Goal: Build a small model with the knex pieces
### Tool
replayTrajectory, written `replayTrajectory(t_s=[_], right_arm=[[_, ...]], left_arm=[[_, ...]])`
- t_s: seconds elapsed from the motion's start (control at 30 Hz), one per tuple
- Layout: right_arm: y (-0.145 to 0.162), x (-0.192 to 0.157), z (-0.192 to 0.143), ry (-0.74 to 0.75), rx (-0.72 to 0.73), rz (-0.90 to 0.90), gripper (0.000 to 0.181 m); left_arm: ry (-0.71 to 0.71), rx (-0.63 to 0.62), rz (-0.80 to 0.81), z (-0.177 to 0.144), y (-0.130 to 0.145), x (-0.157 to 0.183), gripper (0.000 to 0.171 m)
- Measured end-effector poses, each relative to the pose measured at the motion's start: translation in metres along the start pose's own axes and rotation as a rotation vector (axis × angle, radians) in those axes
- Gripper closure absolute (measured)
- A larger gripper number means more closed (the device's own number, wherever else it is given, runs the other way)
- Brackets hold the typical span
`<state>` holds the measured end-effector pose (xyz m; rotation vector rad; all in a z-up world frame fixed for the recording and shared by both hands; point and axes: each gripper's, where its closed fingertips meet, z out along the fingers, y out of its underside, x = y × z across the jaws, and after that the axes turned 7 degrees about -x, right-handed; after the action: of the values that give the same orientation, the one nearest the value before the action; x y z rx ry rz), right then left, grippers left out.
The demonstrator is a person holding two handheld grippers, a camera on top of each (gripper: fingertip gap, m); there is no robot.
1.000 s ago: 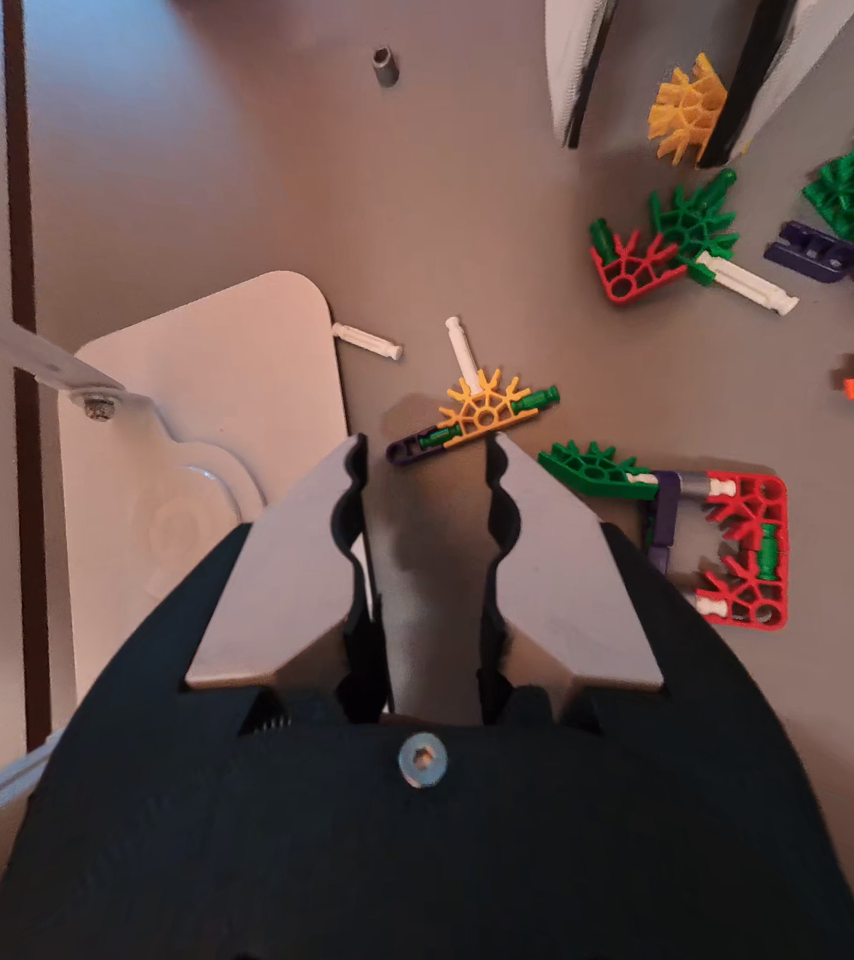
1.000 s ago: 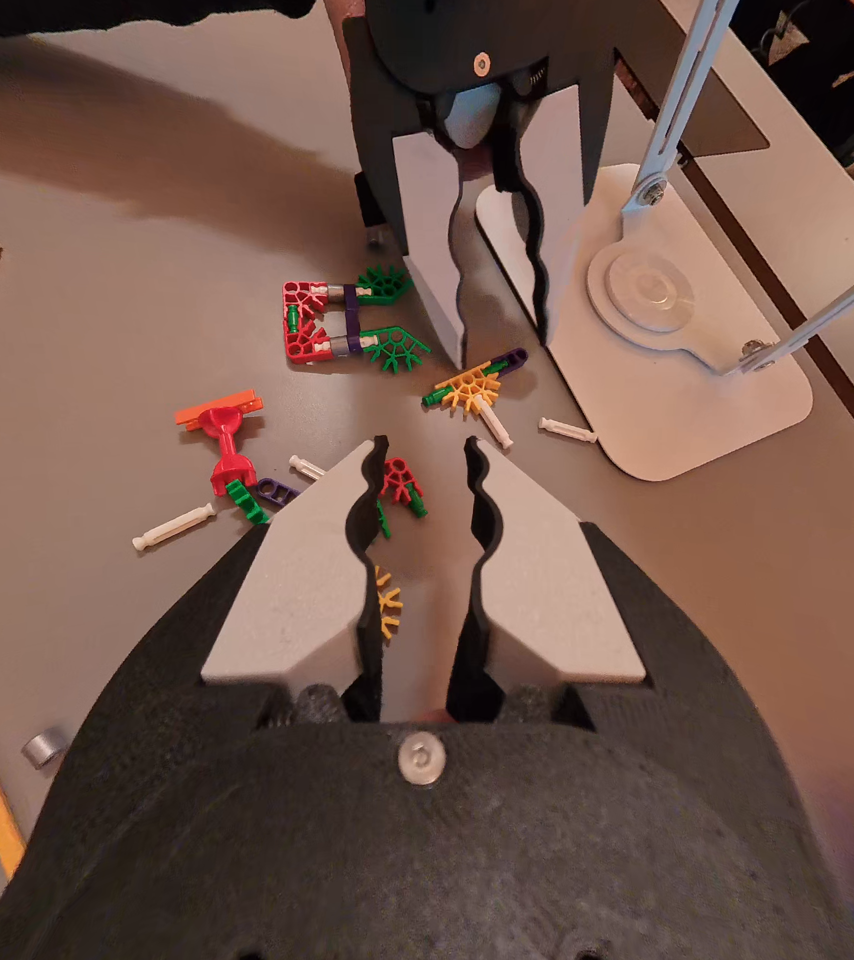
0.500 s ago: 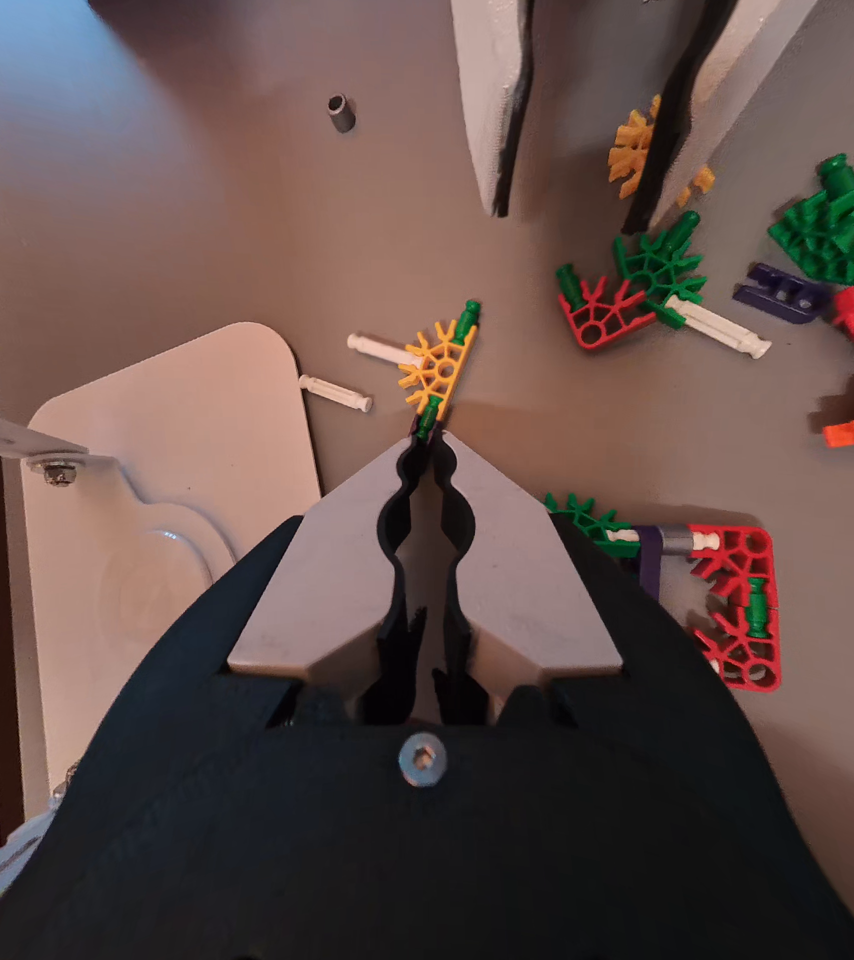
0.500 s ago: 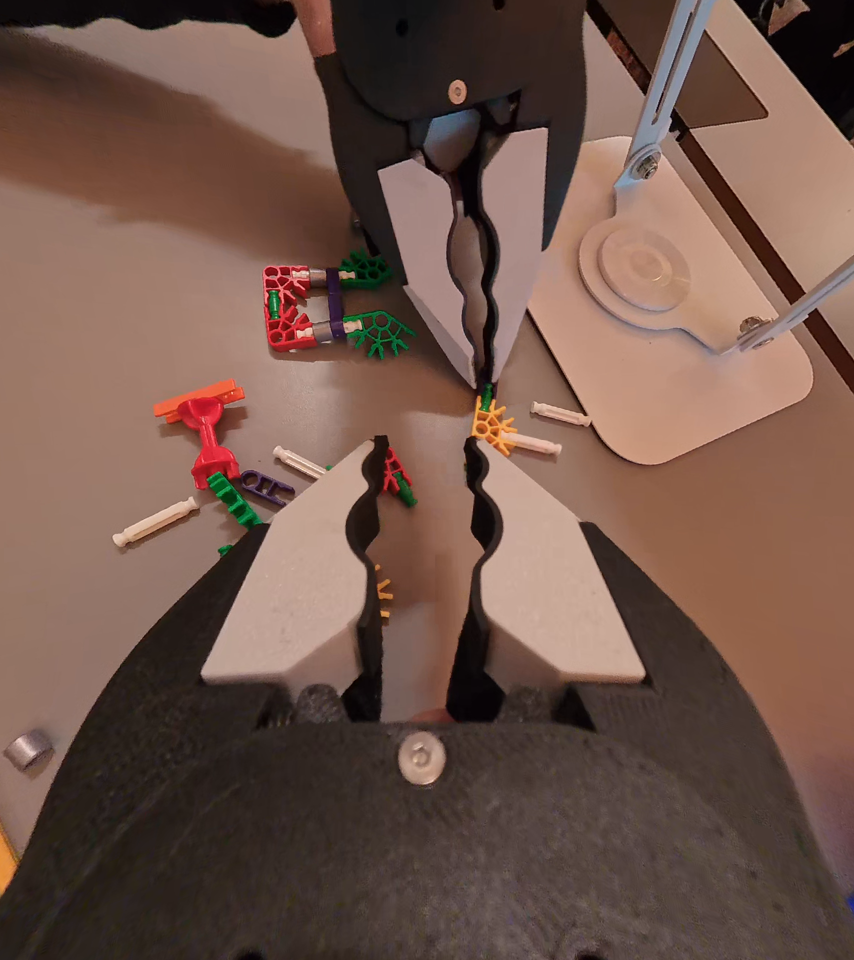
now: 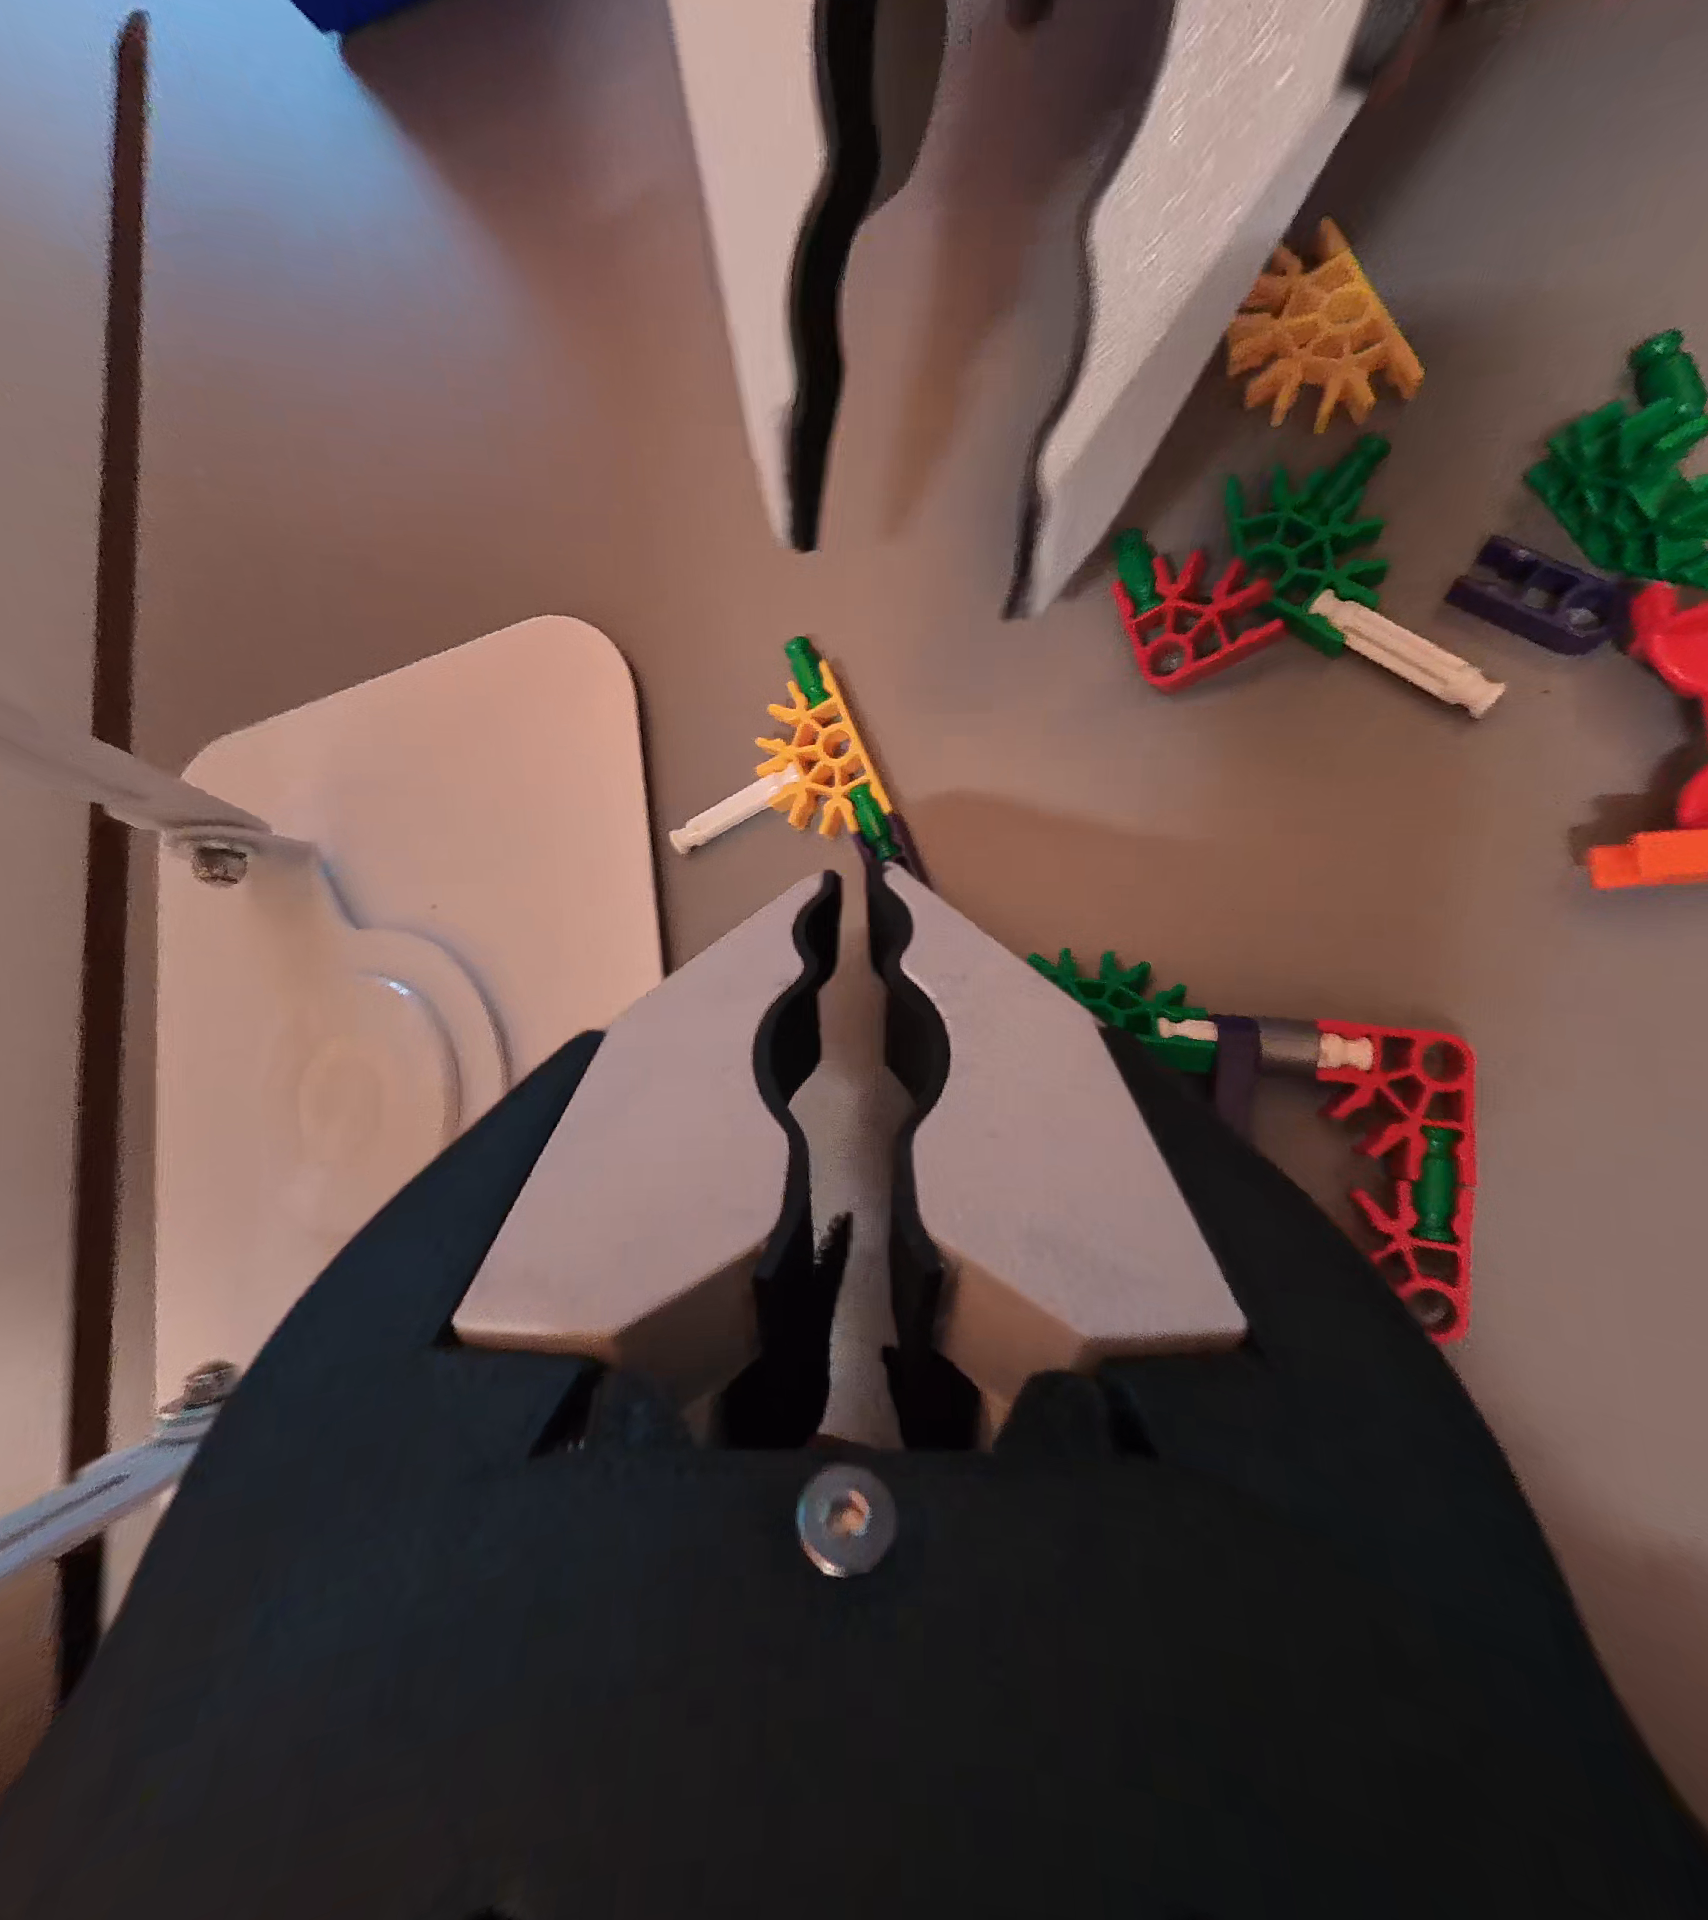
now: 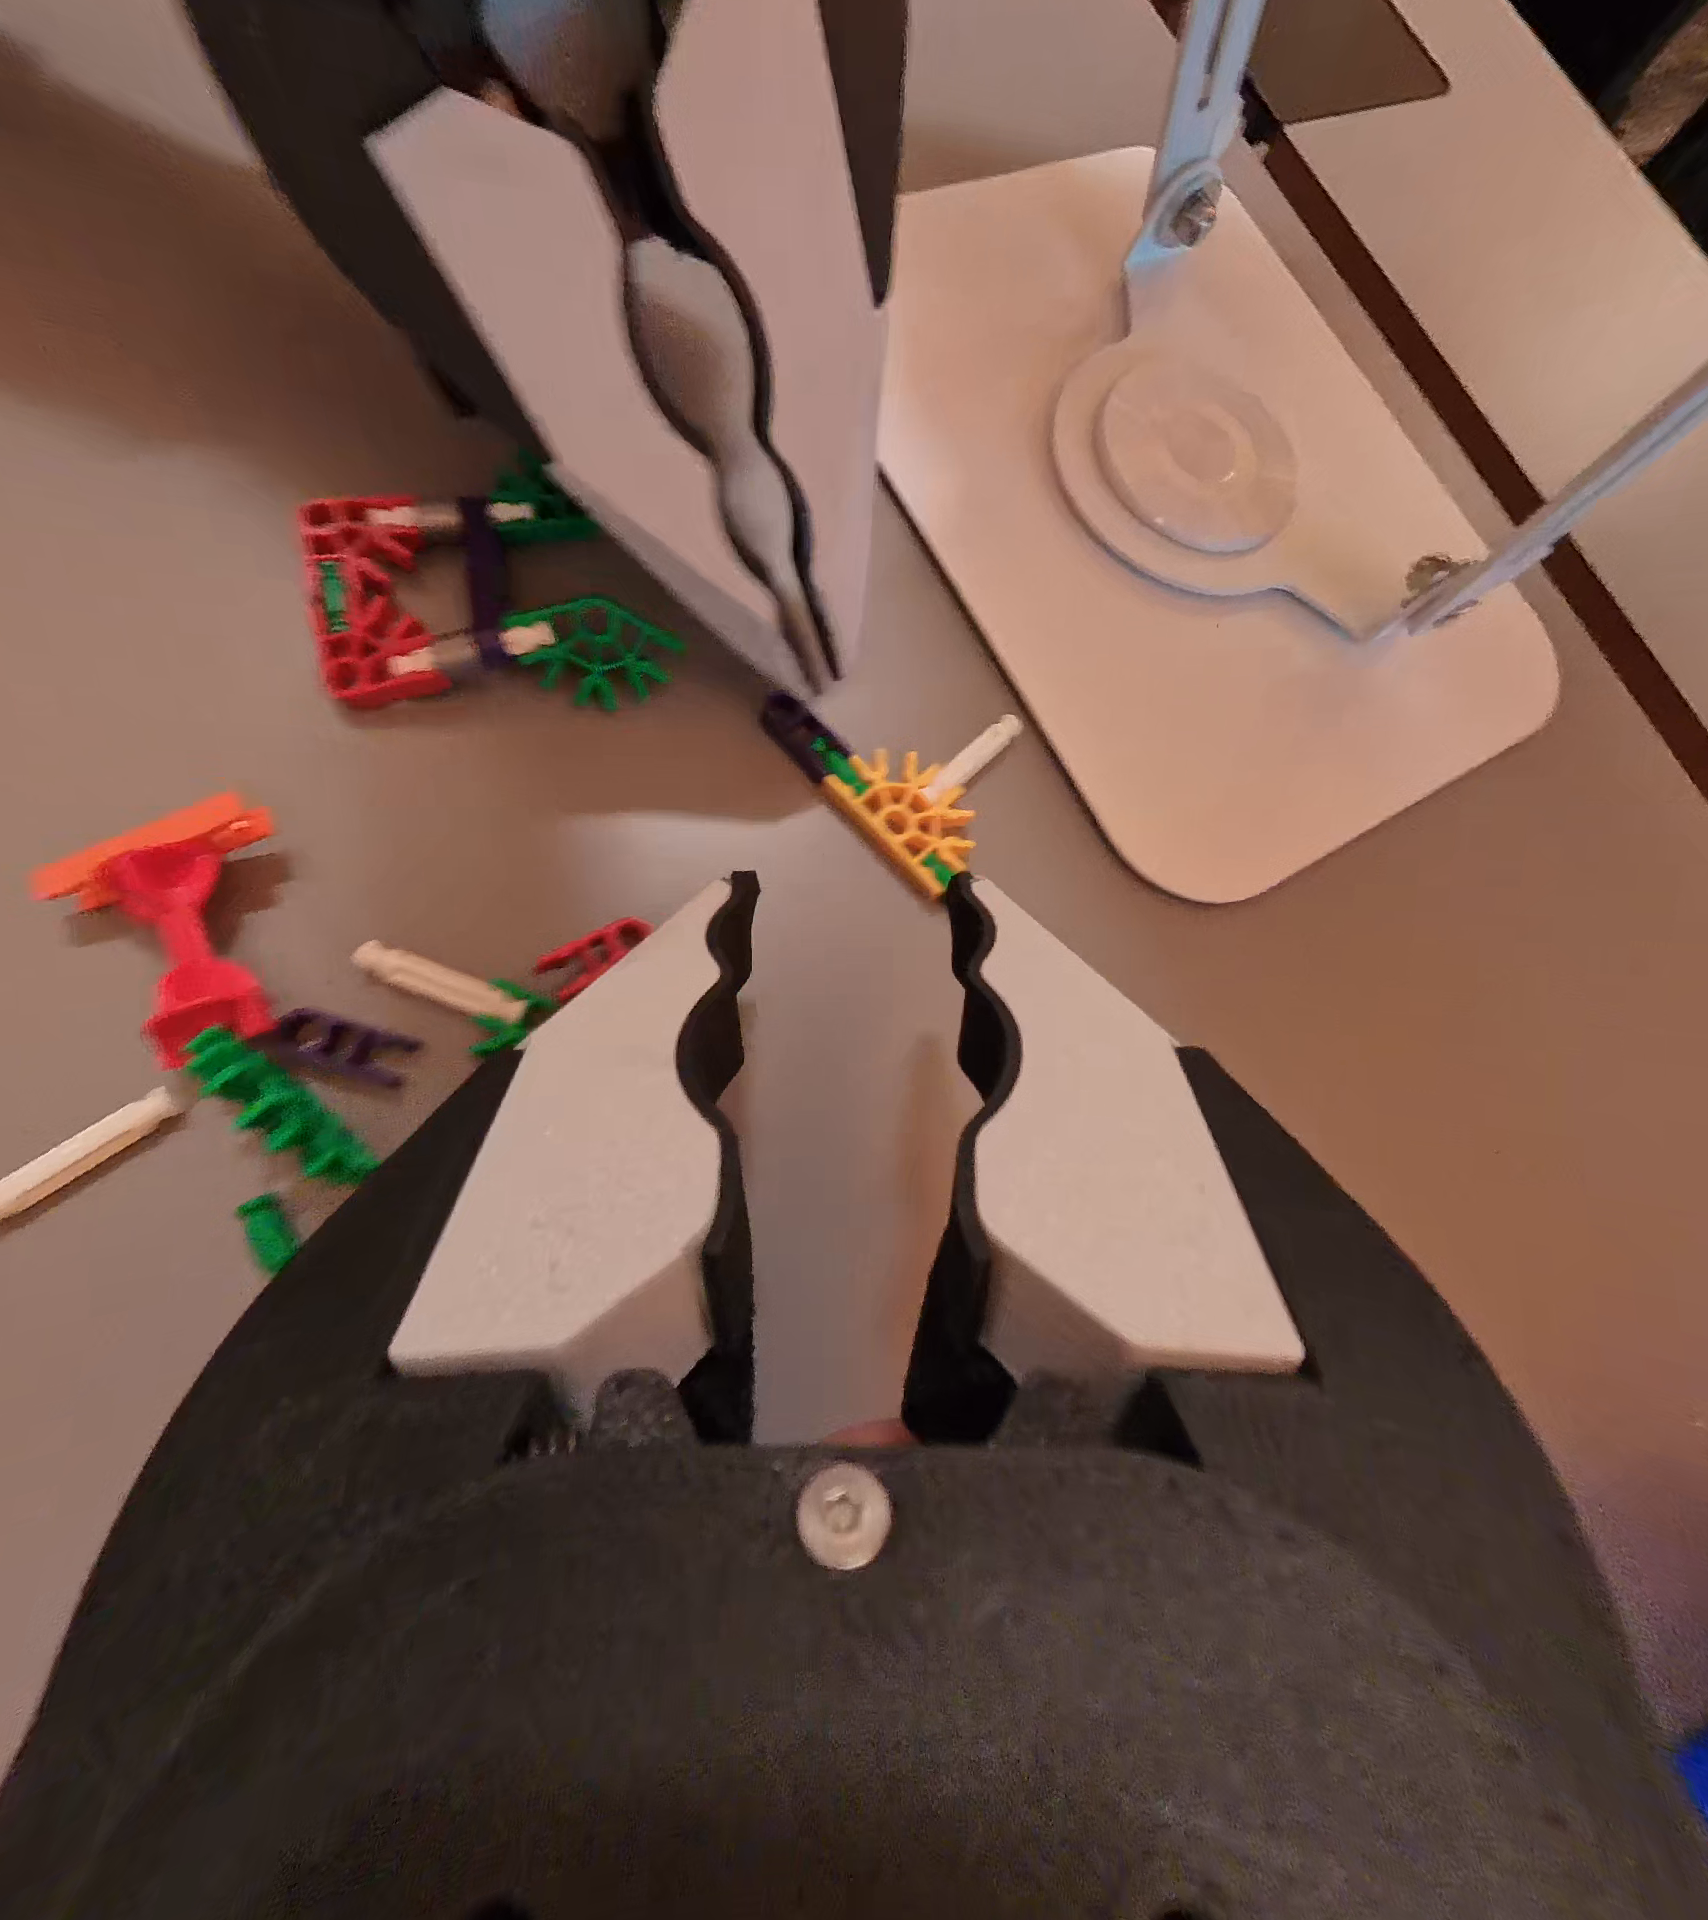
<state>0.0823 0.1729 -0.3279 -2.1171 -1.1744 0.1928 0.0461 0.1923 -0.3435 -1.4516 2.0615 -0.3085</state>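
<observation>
My left gripper (image 5: 860, 878): fingers nearly pressed together, pinching purple end of yellow piece (image 5: 822, 751), which lies low over bench (image 5: 434, 416) beside white plate (image 5: 414, 748). My right gripper (image 6: 850, 894): fingers spread, empty, right tip touching piece's green end. Other toy clusters scattered, untouched.

Glossy plastic yellow connector (image 5: 822, 750); smooth matt table (image 5: 476, 416); white satin stand base (image 6: 1245, 665)

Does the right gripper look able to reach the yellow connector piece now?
Probably yes: right gripper is open, yellow connector piece lies just off its jaws; left gripper pinches only the far end.
</observation>
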Motion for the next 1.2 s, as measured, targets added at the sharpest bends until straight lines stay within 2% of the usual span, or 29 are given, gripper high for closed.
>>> replayTrajectory(t_s=[0.1,0.17,0.2,0.3,0.37,0.47,0.67,0.7,0.77,0.87,0.93,1.03,1.17,1.2], right_arm=[[-0.004,0.002,0.010,-0.017,-0.014,0.012,0.143],[0.000,0.002,0.014,-0.012,-0.037,0.008,0.143],[0.002,0.001,0.016,-0.016,-0.047,0.008,0.142],[0.003,0.004,0.014,-0.007,-0.039,0.023,0.142],[0.001,0.006,0.010,-0.013,-0.014,0.048,0.143],[0.001,0.011,0.003,0.005,0.002,0.062,0.143],[-0.013,0.011,-0.015,-0.071,0.128,0.147,0.139],[-0.019,0.008,-0.021,-0.106,0.176,0.163,0.142],[-0.033,0.003,-0.036,-0.156,0.272,0.162,0.162],[-0.048,-0.001,-0.055,-0.170,0.373,0.140,0.166],[-0.051,-0.005,-0.061,-0.142,0.376,0.084,0.169],[-0.050,-0.006,-0.062,-0.002,0.324,-0.032,0.178],[-0.050,-0.012,-0.062,0.091,0.271,-0.161,0.178],[-0.050,-0.013,-0.061,0.096,0.258,-0.169,0.178]], left_arm=[[0.057,-0.046,-0.058,0.009,0.005,0.006,0.145],[0.074,-0.039,-0.094,0.011,0.001,0.008,0.143],[0.069,-0.046,-0.100,0.011,0.001,0.007,0.143],[0.045,-0.056,-0.122,0.015,-0.001,0.009,0.162],[-0.015,-0.029,-0.072,0.017,-0.005,0.009,0.163],[-0.190,-0.075,0.045,0.012,0.002,-0.005,0.164],[-0.369,0.087,0.317,-0.029,-0.044,0.006,0.165],[-0.416,0.099,0.353,-0.037,-0.050,0.004,0.164],[-0.494,0.156,0.386,-0.055,-0.061,0.000,0.164],[-0.551,0.219,0.396,-0.072,-0.070,-0.004,0.165],[-0.526,0.207,0.388,-0.074,-0.068,-0.003,0.164],[-0.501,0.244,0.316,-0.087,-0.070,-0.009,0.161],[-0.350,0.361,0.141,-0.102,-0.078,-0.006,0.149],[-0.312,0.372,0.118,-0.101,-0.080,-0.002,0.138]])
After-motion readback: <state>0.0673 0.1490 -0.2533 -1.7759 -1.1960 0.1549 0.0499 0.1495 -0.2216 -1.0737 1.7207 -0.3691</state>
